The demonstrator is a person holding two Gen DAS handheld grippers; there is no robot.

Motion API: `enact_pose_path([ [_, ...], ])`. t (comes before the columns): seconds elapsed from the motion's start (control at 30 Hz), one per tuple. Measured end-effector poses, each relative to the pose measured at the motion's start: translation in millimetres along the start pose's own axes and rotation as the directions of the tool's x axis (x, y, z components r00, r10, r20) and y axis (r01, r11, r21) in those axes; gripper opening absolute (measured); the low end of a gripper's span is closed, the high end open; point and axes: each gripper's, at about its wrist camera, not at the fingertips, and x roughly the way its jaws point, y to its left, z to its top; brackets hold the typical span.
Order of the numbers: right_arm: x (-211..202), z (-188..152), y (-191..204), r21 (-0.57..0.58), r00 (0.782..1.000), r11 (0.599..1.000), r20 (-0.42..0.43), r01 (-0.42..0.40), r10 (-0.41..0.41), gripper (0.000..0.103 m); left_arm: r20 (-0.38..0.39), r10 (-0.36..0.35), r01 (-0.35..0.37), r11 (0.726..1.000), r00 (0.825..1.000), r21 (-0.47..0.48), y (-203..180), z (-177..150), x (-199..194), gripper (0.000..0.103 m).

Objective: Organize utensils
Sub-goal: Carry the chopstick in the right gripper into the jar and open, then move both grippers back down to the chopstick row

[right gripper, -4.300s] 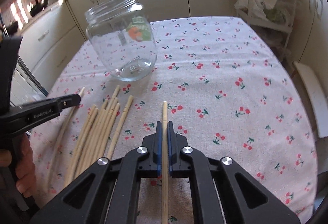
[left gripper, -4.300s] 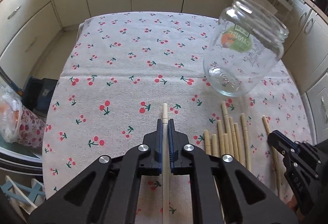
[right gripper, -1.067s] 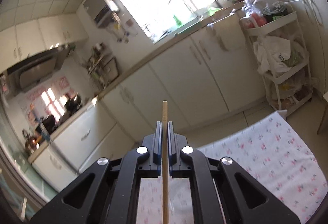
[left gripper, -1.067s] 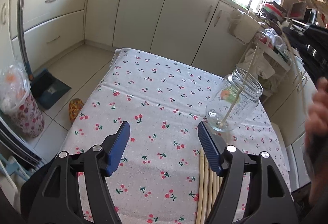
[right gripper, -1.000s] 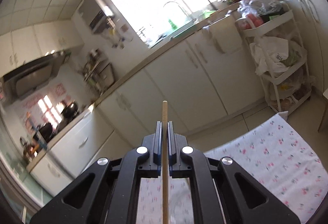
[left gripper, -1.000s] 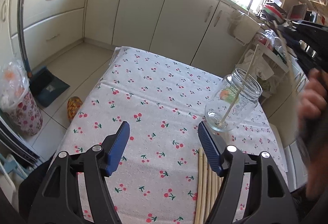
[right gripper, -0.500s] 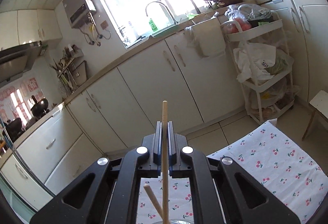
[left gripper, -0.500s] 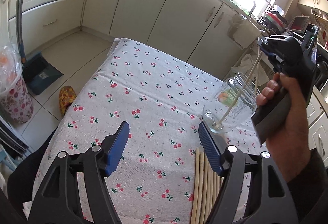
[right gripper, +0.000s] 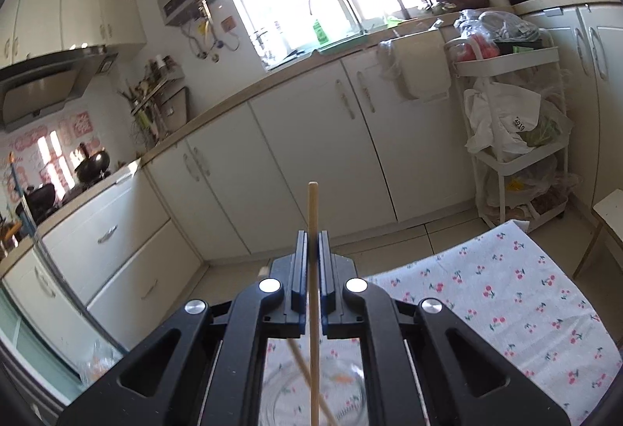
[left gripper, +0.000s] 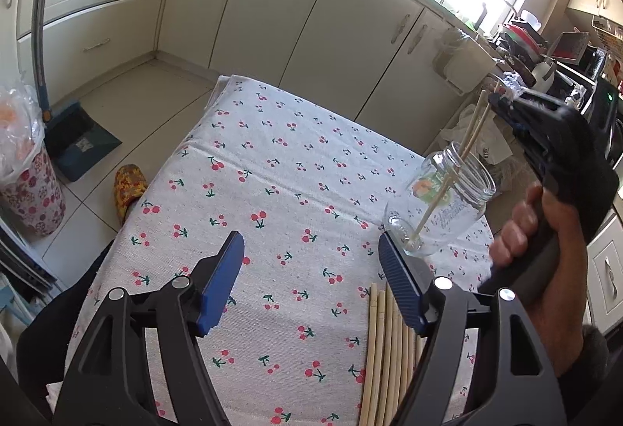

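A glass jar [left gripper: 440, 208] stands near the right edge of the cherry-print tablecloth [left gripper: 272, 173]. One wooden chopstick [left gripper: 432, 215] leans inside it. My right gripper [left gripper: 502, 104], held in a hand, hovers above the jar mouth, shut on a second chopstick [right gripper: 312, 215] that hangs down into the jar. The right wrist view shows the jar [right gripper: 342, 398] blurred below the fingers. My left gripper [left gripper: 311, 270] is open and holds nothing over the near part of the cloth. Several loose chopsticks [left gripper: 385, 356] lie side by side under its right finger.
Cream cupboards [left gripper: 272, 9] run behind the table. A white trolley [right gripper: 506, 106] with bags stands past the far right corner. On the floor at the left are a dustpan [left gripper: 78, 141], a lined bin [left gripper: 27, 184] and a slipper [left gripper: 130, 184].
The right gripper has come in from the right and sunk, bringing its chopstick down over the jar. Its view has tilted from ceiling and window towards cupboards and table. The left gripper has stayed put.
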Motion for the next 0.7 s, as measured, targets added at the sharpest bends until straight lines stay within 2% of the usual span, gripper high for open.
enact_pose_path([
  [0.1, -5.8, -7.0, 3.9, -0.045, 0.999, 0.999, -0.032, -0.004, 0.002, 0.007, 0.003, 0.001, -0.001, 1.0, 1.0, 0.007, -2.0, -0.2, -4.7, 0.069],
  [0.13, -7.2, -10.1, 5.8, -0.068, 0.999, 0.998, -0.052, -0.007, 0.004, 0.015, 0.004, 0.002, -0.002, 1.0, 1.0, 0.01, -3.7, -0.2, -6.9, 0.069],
  [0.17, -7.6, -12.5, 7.1, -0.084, 0.997, 0.996, -0.071, -0.01, 0.004, 0.027, 0.005, 0.002, -0.002, 1.0, 1.0, 0.012, -4.3, -0.5, -8.8, 0.069],
  [0.23, -9.5, -15.8, 9.4, -0.107, 0.995, 0.994, -0.098, -0.014, 0.004, 0.038, 0.007, 0.003, -0.003, 1.0, 1.0, 0.018, -6.7, -1.0, -13.2, 0.07],
  [0.47, -57.7, -19.6, -2.1, -0.09, 0.993, 0.996, -0.116, 0.004, -0.014, 0.044, 0.019, 0.034, -0.035, 0.998, 0.999, 0.057, -16.9, -2.7, -38.4, 0.073],
  [0.57, -83.7, -33.3, -9.8, -0.081, 0.983, 0.996, -0.178, 0.028, -0.043, 0.044, 0.012, 0.058, -0.058, 0.995, 0.998, 0.08, -20.5, -6.0, -47.9, 0.073],
  [0.7, -116.0, -68.0, -16.3, -0.099, 0.954, 0.994, -0.291, 0.05, -0.077, 0.044, -0.004, 0.091, -0.09, 0.99, 0.996, 0.11, -23.7, -14.5, -60.8, 0.074],
])
